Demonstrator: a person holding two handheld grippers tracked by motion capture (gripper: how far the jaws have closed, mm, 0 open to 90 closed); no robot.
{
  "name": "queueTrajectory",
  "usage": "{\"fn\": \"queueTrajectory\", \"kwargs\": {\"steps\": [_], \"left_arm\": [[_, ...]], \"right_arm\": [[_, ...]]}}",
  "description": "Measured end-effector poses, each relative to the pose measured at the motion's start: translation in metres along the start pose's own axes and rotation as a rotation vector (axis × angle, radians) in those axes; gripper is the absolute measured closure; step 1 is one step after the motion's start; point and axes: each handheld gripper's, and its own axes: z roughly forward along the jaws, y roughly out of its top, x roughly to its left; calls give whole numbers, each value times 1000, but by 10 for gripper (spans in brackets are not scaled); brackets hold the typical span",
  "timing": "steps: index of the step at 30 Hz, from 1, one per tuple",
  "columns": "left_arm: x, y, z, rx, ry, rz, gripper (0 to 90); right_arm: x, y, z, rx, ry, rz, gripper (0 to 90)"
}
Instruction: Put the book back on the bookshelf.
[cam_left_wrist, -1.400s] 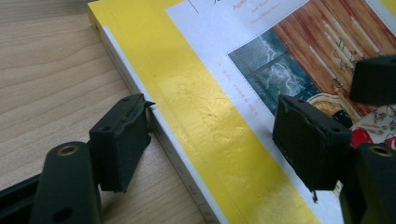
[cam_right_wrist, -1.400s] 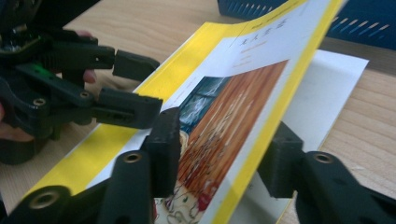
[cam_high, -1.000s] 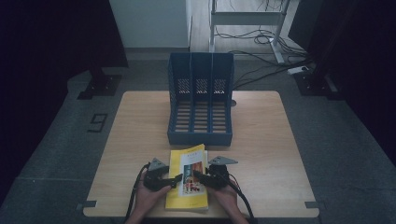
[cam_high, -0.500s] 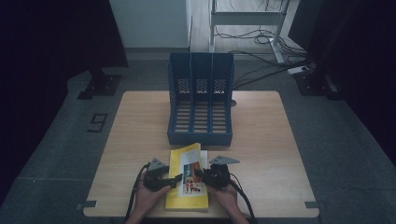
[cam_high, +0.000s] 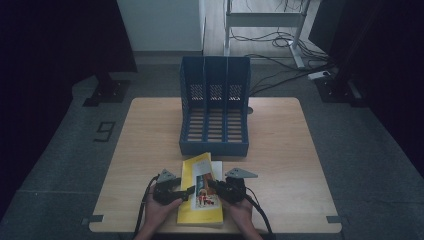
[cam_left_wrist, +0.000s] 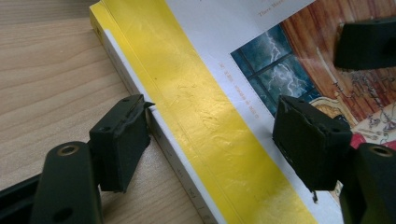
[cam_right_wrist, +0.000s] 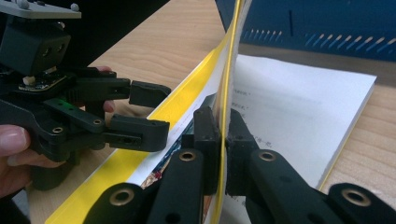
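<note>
Book (cam_high: 201, 200): lay flat on table (cam_high: 280, 150), between both jaws.
Right gripper (cam_right_wrist: 223, 135): jaws just closed, pinched lifted cover edge.
Left gripper (cam_left_wrist: 212, 135): jaws agape, straddled spine edge, spine running away from them.

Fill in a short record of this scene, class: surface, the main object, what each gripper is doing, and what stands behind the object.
surface: wooden table
main object: yellow book, lying near the front edge
right gripper: shut on the book's front cover, which is lifted off the white pages; its jaws have just been closing
left gripper: open, jaws straddling the book's spine edge, pads not pressing
behind the book: blue file rack with three slots, upright, empty as far as can be seen
</note>
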Motion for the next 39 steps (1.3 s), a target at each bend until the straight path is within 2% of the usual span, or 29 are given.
{"fn": "queueTrajectory", "kwargs": {"steps": [12, 39], "left_arm": [[6, 1, -2, -4, -42, -41, 259], [8, 3, -6, -32, -97, -67, 243]], "right_arm": [[7, 1, -3, -64, -11, -30, 867], [17, 7, -13, -118, -1, -93, 867]]}}
